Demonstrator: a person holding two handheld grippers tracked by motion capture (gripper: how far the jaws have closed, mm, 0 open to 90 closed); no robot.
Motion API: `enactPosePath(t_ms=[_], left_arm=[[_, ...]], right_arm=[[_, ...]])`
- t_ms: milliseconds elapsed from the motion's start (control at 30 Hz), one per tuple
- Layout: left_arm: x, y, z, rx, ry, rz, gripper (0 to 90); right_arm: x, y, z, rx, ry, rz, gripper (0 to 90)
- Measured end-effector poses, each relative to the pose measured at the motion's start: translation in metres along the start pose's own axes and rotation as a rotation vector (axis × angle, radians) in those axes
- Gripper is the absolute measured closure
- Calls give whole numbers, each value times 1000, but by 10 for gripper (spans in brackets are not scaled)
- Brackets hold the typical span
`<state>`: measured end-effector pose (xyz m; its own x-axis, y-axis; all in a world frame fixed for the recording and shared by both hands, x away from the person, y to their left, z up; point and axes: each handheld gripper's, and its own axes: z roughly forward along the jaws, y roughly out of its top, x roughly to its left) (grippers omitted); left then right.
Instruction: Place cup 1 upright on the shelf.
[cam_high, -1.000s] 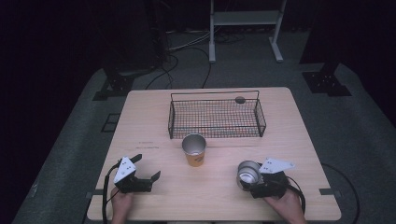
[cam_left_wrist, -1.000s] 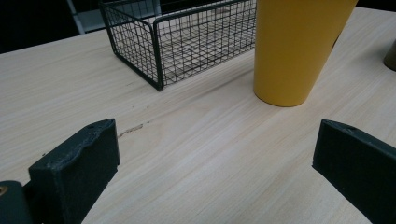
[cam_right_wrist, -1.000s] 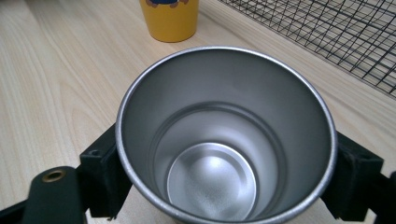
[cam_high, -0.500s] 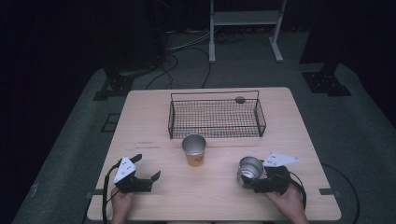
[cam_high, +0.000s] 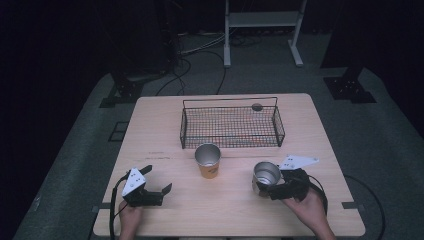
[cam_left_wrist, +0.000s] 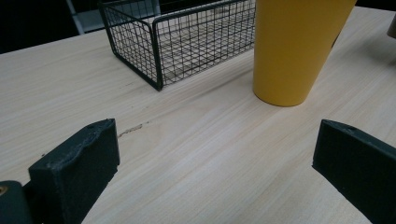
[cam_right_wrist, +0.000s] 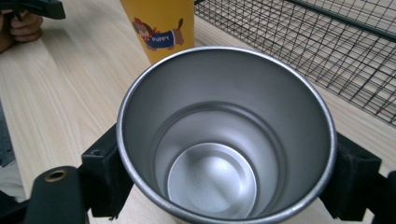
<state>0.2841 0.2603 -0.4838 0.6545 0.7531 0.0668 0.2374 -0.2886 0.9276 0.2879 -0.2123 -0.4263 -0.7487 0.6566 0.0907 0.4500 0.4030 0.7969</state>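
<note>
A bare steel cup (cam_high: 265, 174) is off the table's front right, my right gripper (cam_high: 268, 188) shut on it; in the right gripper view the black jaws press both sides of the steel cup (cam_right_wrist: 224, 140), whose inside is empty. A yellow cup (cam_high: 208, 160) with a puppy picture (cam_right_wrist: 159, 28) stands upright mid-table, in front of the black wire basket (cam_high: 230, 142). My left gripper (cam_high: 159, 179) rests open at the front left, and the yellow cup (cam_left_wrist: 294, 46) stands beyond its jaws, nothing between them.
The wire basket (cam_left_wrist: 159, 51) looks empty, with a small dark round thing (cam_high: 257, 107) at its far rim. Bare wood lies between the two hands. A white frame (cam_high: 262, 22) and cables lie on the floor beyond the table.
The right gripper with the steel cup has shifted slightly up and away from the front edge. The left gripper and yellow cup have stayed put.
</note>
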Motion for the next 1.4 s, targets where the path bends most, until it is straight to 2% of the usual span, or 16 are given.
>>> enactPosePath(t_ms=[167, 333, 667, 1067, 1400], left_arm=[[0, 0, 0, -1, -1, 2, 0], [0, 0, 0, 0, -1, 3, 0], [0, 0, 0, 0, -1, 3, 0], [0, 0, -1, 1, -1, 7, 0], [0, 0, 0, -8, -1, 6, 0]], right_arm=[[-1, 10, -2, 4, 12, -1, 175], [-4, 25, -7, -20, 30, 14, 175], [-8, 53, -14, -29, 9, -11, 175], [-22, 72, -10, -25, 16, 4, 175], [-23, 92, -5, -23, -19, -49, 175]])
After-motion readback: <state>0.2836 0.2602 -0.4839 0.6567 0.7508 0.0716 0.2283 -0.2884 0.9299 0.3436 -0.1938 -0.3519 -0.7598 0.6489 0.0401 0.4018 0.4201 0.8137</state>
